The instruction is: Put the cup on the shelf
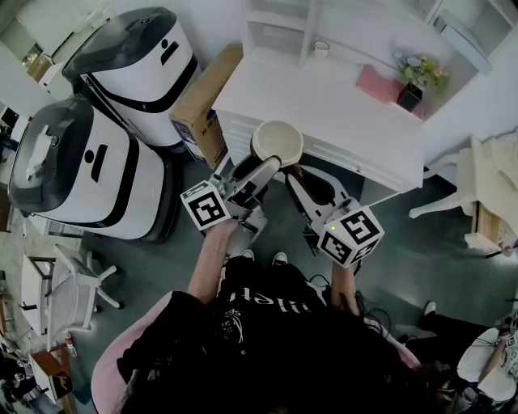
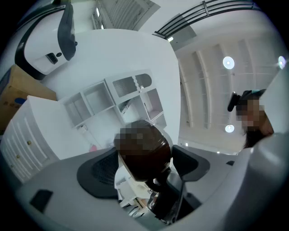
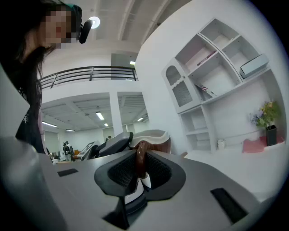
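A brown cup (image 1: 277,143) with a cream inside is held in the air just before the white desk's front edge (image 1: 324,141). My right gripper (image 1: 295,175) is shut on the cup's brown handle (image 3: 141,158), which stands pinched between its pads. My left gripper (image 1: 269,164) reaches in from the left with its jaws spread wide around the cup's body (image 2: 145,155). Its left pad (image 2: 101,169) lies against the cup and a thin gap shows at the right pad. The white shelf unit (image 1: 279,24) stands at the back of the desk, with open compartments (image 3: 216,76).
Two large white-and-black machines (image 1: 137,57) (image 1: 81,162) stand at the left, with a cardboard box (image 1: 206,105) leaning beside the desk. On the desk are a small white cup (image 1: 321,48), a pink item (image 1: 379,83) and a flower pot (image 1: 413,90). White chair (image 1: 477,186) at right.
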Demonstrator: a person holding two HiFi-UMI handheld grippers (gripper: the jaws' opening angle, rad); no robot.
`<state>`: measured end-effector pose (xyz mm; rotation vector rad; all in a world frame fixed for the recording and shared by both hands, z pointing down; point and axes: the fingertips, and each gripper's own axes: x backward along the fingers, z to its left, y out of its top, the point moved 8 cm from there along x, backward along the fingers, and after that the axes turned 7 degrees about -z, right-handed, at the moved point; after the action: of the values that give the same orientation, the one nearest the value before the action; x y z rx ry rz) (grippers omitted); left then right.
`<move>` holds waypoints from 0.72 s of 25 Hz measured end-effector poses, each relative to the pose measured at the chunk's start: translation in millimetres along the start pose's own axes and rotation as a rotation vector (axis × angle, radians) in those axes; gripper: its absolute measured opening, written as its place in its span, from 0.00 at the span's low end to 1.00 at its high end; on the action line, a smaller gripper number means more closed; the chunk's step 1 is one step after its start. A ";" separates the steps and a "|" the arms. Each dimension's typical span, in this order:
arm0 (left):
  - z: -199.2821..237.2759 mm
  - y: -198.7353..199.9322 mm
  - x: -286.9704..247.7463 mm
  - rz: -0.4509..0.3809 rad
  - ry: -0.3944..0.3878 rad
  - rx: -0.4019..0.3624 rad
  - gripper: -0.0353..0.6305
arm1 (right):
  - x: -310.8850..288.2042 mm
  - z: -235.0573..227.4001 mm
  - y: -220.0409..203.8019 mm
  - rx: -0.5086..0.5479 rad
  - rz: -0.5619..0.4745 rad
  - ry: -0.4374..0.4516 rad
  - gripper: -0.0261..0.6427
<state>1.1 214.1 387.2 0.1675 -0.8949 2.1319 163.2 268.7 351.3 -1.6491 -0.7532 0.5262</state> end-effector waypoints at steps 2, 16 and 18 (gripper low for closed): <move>0.5 -1.1 0.3 0.000 0.000 0.001 0.61 | 1.3 -1.4 -3.0 -0.001 0.000 -0.004 0.17; 7.0 -20.5 -22.1 -0.017 0.026 0.002 0.61 | 10.8 -33.3 -2.3 -0.007 0.016 0.019 0.17; 8.2 -25.9 -23.8 -0.028 0.036 0.003 0.61 | 13.5 -38.5 -3.6 -0.010 0.022 0.028 0.17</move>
<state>34.4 205.0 398.0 0.1419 -0.8645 2.1042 198.7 252.5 363.7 -1.6727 -0.7190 0.5145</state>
